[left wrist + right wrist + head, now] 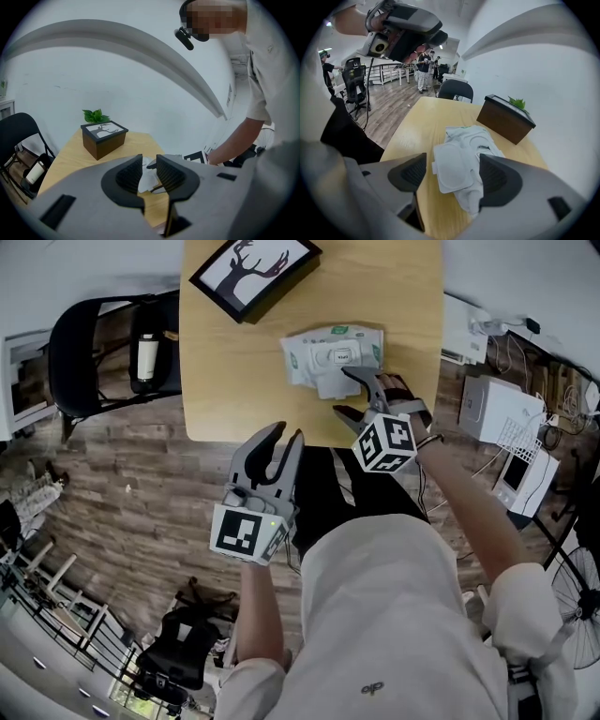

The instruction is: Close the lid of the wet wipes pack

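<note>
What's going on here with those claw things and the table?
A person holds a gripper in each hand. The right gripper is open by the wipes pack on the table, jaws spread over its lid, which lies flipped open. Nothing is gripped. The left gripper hangs short of the table's edge, empty, jaws slightly apart.

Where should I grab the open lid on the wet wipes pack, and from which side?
Grip the lid by its free edge, at the small tab opposite the hinge, coming from the near edge of the table. It lies flipped open, flat beside the wet wipes pack, so that edge is probably the easiest to lift and fold back over.
</note>
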{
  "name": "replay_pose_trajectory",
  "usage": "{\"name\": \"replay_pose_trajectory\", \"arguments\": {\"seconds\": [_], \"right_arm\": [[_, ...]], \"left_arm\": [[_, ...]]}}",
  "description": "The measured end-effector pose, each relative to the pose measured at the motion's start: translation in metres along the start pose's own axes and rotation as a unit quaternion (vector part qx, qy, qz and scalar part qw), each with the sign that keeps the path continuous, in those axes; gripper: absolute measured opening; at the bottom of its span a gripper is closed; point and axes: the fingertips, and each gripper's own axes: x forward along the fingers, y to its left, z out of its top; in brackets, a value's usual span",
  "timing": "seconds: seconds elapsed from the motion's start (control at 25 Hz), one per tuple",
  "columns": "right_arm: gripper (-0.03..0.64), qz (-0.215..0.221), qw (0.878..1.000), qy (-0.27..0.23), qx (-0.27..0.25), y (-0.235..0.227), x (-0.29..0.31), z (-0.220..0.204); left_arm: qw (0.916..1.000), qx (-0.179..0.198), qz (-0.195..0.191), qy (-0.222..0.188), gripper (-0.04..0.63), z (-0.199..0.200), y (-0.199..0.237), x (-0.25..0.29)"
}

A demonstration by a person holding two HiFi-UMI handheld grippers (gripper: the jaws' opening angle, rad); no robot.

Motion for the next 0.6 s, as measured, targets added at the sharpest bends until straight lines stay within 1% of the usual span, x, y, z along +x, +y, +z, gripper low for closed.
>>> {"name": "replay_pose_trajectory", "arguments": {"seconds": [0.2, 0.44, 0.6], "right_arm": [[0.354, 0.006, 1.000, 0.014, -0.002, 0.001, 0.009, -0.010], [0.354, 0.006, 1.000, 0.019, -0.007, 0.001, 0.014, -0.014], [0.353, 0.006, 1.000, 0.017, 0.004, 0.000, 0.014, -0.013]], "left_arm": [[1.0000, -0.004, -0.004, 0.008, 0.084, -0.008, -0.003, 0.002], [0.9999, -0.004, -0.004, 0.013, 0.084, -0.013, -0.003, 0.002], [0.9999, -0.004, -0.002, 0.013, 0.084, -0.013, -0.003, 0.000]]}}
